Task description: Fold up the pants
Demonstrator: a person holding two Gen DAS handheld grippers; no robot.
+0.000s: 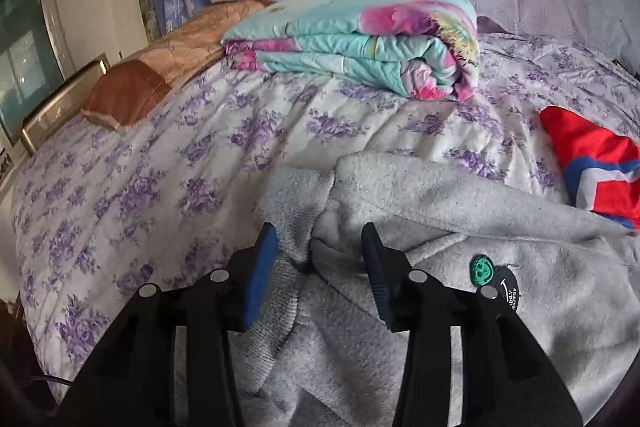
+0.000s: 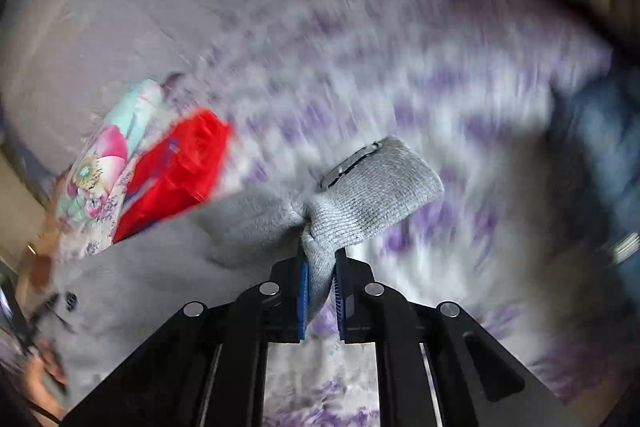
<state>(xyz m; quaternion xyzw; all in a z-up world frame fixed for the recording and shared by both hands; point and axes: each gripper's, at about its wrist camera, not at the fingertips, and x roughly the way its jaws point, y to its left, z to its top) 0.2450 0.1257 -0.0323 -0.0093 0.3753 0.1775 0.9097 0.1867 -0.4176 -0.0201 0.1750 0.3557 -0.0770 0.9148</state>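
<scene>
Here, the light grey fleece pants (image 1: 460, 227) lay rumpled on the bed's white quilt with purple flowers (image 1: 132, 195), a small green smiley patch (image 1: 481, 269) showing on the fabric. The left gripper (image 1: 320, 251) hung over a ribbed section of the cloth with its blue-padded fingers spread apart, grasping nothing. The right gripper (image 2: 322, 269) had its fingers clenched on a ribbed grey cuff (image 2: 372, 195) of the pants, which stuck up beyond them, twisted at the pinch. A folded turquoise and pink floral blanket (image 1: 360, 39) sat farther back, and a red, white and blue garment (image 1: 596, 163) lay just beside the pants.
</scene>
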